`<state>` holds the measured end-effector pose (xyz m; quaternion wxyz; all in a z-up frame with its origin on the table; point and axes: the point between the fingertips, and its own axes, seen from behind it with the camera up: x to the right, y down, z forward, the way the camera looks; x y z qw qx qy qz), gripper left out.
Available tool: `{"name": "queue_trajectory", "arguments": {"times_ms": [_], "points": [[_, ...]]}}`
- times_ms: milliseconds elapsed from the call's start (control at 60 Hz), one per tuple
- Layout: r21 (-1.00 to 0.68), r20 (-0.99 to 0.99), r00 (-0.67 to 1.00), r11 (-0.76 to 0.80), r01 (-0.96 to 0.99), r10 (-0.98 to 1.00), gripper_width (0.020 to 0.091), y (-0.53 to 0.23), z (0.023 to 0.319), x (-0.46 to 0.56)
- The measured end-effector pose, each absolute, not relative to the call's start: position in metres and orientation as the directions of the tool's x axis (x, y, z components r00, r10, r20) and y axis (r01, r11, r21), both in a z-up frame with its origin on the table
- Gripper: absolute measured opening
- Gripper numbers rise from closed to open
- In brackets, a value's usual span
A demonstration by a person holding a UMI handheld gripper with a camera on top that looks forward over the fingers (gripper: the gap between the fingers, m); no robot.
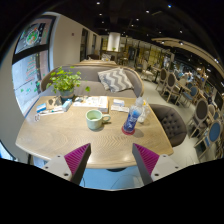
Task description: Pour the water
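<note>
Café room with chairs, wooden table (pixel 60 135) bearing green mug (pixel 95 119), bottle (pixel 132 118), potted plant (pixel 66 80), tongs (pixel 111 160) spread, empty.

Gripper (pixel 110 160): two fingers seen, one each side, gap left between them, nothing held. Left finger (pixel 72 160): grey-white outer body, magenta pad on inner face, tapered to point at tip. Right finger (pixel 150 160): same build, magenta pad mirrored. Pad surface faintly textured, pattern not resolved. Cables, screws, markings: none made out. Hand, sleeve: not seen.
</note>
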<state>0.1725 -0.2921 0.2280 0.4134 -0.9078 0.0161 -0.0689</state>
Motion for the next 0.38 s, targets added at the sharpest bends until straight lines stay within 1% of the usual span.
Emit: {"name": "queue_trajectory", "arguments": {"times_ms": [383], "points": [[-0.768,0.116,0.991,-0.638,0.05,-0.062,0.0852,-0.301,0.242,0.147]]}}
